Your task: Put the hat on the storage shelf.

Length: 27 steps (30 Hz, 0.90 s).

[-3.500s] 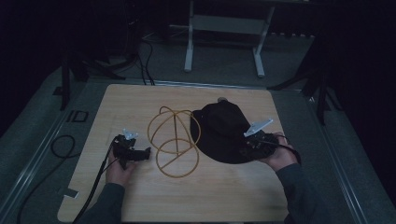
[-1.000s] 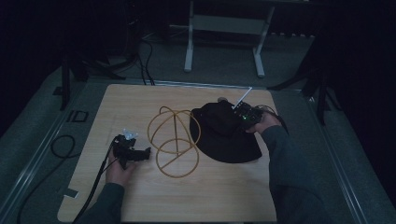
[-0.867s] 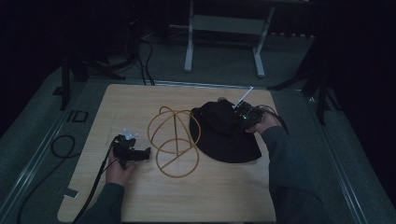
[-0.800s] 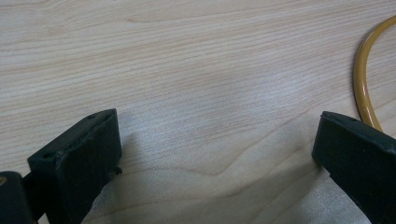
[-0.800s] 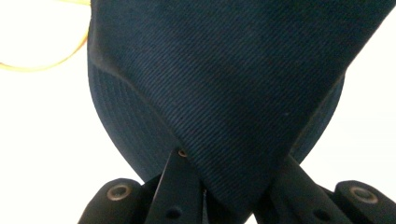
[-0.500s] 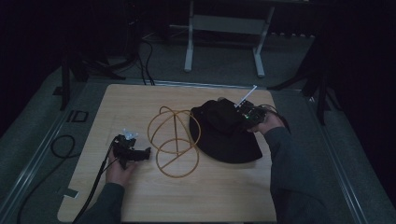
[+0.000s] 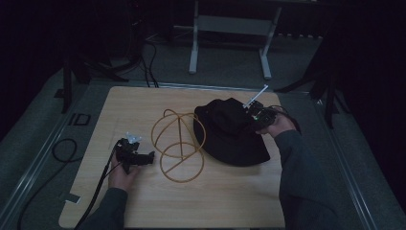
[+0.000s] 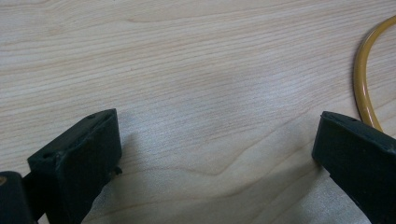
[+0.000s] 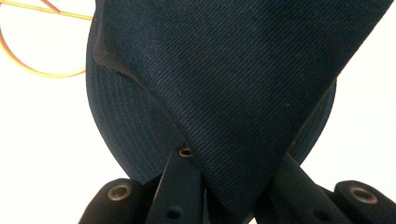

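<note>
Dim room, pale wooden table [image 7: 143, 103] lit against dark floor: a hat being lifted by its crown beside a wire stand.

Leftmost, the left gripper [image 7: 152, 157] rests low on the wood with its jaws spread wide and nothing between them, seemingly parked near the yellow wire hat stand [image 7: 178, 146] to steady it when needed; in the left gripper view a curve of that wire [image 8: 363, 88] runs just beside one jaw. Further right lies the black bucket hat [image 7: 230, 132], brim on the table and touching the stand's rings. At the hat's right side the right gripper [image 7: 252, 116] is clenched on the crown fabric [image 9: 243, 93], which rises in a pinched peak, probably to carry the hat onto the stand. Beyond the table, grey flooring, loose cables and a metal frame's legs [image 7: 194, 48] fade into shadow.
</note>
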Each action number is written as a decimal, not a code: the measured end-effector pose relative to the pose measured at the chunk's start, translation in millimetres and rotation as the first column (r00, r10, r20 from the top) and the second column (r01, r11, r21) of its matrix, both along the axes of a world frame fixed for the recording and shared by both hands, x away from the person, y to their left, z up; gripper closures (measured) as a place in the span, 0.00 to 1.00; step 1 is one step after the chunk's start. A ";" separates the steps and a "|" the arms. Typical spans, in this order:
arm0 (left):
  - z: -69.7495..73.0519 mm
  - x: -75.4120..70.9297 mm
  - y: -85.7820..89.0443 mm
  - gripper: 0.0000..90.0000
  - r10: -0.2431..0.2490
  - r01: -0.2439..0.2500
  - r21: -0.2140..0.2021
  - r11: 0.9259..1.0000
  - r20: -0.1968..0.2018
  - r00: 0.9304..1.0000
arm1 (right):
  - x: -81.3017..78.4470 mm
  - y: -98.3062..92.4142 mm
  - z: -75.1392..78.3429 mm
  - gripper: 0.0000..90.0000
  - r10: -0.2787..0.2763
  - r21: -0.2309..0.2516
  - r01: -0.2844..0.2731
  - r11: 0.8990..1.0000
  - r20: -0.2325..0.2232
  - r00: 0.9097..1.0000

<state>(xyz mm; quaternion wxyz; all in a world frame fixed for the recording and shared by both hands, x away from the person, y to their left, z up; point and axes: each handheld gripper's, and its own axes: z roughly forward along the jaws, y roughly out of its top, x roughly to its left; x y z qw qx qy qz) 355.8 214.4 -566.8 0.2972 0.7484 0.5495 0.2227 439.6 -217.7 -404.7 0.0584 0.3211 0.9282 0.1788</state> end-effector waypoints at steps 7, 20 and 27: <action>-0.1 0.0 -0.1 0.02 0.001 -0.001 0.000 1.000 0.001 1.000 | -1.7 -5.5 6.1 0.95 0.008 0.013 -0.008 1.000 0.007 1.000; 0.0 0.0 -0.1 0.02 0.001 -0.001 0.001 1.000 0.000 1.000 | -8.3 -13.6 23.1 0.95 0.017 0.029 -0.019 0.999 0.044 0.999; 0.0 0.0 -0.1 0.02 0.001 -0.001 0.001 1.000 0.000 1.000 | -12.6 -16.8 30.0 0.95 0.025 0.024 -0.027 0.999 0.055 0.998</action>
